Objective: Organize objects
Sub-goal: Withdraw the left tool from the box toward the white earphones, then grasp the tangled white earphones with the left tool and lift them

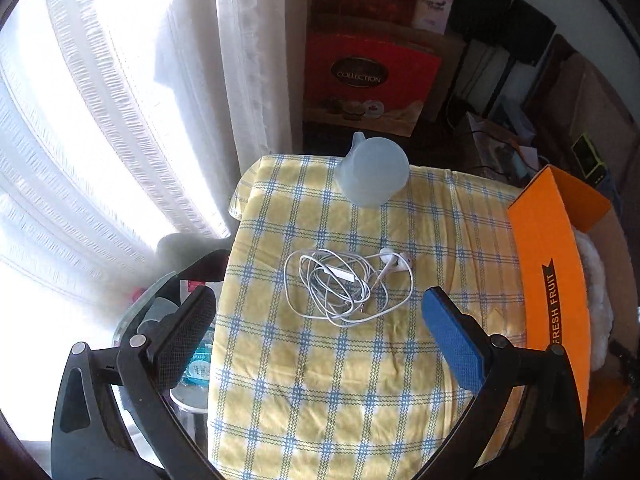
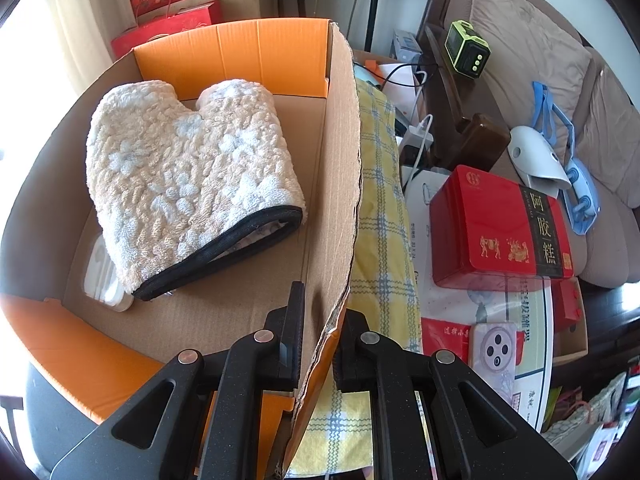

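We have the fluffy mitt (image 2: pixel 188 184) in the cardboard box (image 2: pixel 340 184), whose wall our right gripper (image 2: pixel 320 344) pinches. Earphones (image 1: pixel 344 284) and pitcher (image 1: pixel 372 172) remain on the surface (image 1: pixel 320 392); left gripper (image 1: pixel 320 320) gapes empty above.

Left tool (image 1: pixel 320 334) wide, right tool (image 2: pixel 320 344) clamped

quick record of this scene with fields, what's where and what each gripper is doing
surface: checked tablecloth
loose items: tangled white earphones; pale blue jug at the far edge
box: orange cardboard box, fluffy mitt inside
left gripper: jaws open above the earphones, holding nothing
right gripper: jaws shut on the box wall
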A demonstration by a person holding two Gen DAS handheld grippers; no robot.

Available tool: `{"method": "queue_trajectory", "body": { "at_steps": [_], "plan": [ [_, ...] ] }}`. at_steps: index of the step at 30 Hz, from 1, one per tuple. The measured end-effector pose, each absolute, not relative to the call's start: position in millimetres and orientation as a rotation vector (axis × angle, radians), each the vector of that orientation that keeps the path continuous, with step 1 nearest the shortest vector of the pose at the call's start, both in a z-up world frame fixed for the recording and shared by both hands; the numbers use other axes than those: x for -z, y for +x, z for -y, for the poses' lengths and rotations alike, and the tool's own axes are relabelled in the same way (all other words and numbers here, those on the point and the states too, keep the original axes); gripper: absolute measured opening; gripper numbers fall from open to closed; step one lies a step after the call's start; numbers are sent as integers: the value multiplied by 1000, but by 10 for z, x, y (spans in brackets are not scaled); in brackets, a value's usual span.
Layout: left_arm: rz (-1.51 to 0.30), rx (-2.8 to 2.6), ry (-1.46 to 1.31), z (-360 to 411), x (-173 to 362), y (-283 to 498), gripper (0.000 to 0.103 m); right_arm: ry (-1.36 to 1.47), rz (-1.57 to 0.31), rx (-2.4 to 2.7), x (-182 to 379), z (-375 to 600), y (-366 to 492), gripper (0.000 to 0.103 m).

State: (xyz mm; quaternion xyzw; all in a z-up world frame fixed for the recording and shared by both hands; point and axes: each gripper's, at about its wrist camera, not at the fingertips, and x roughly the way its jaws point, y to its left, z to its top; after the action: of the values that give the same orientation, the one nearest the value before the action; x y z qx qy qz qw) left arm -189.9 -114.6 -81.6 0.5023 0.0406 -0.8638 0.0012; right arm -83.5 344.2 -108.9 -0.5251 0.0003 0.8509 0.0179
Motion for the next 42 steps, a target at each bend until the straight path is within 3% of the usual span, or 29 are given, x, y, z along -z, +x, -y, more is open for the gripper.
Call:
{"method": "queue_trajectory", "body": {
  "at_steps": [6,9,13,17,22,24,26,31,42],
  "plan": [
    [-144,2679,1593,1144,999,-2051,102,-1632,-3,-2639,1097,-3439,-830,11],
    [-109,2651,1629,1071,1122,-2154,95,-1634,-2,-2637,1096,-3435,-829,11],
    [-111,2615,1687,1004,1308,-2269,82,-1634,-4,-2637,1097,-3435,-829,11],
    [-64,2585,1702,902,1434,-2339,59,-1636,-7,-2638,1099,-3434,-824,11],
    [-92,2586,1704,846,1487,-2347,49,-1638,-7,-2638,1104,-3433,-827,11],
    [-96,2587,1691,854,1481,-2350,40,-1642,-7,-2637,1106,-3430,-828,11],
    [-72,2577,1680,861,1487,-2357,19,-1644,-2,-2636,1104,-3423,-833,11],
    [-66,2593,1651,908,1459,-2319,4,-1643,-8,-2636,1101,-3417,-836,11],
    [0,2783,1487,697,839,-2023,4,-1646,0,-2631,1099,-3400,-839,11]
  ]
}}
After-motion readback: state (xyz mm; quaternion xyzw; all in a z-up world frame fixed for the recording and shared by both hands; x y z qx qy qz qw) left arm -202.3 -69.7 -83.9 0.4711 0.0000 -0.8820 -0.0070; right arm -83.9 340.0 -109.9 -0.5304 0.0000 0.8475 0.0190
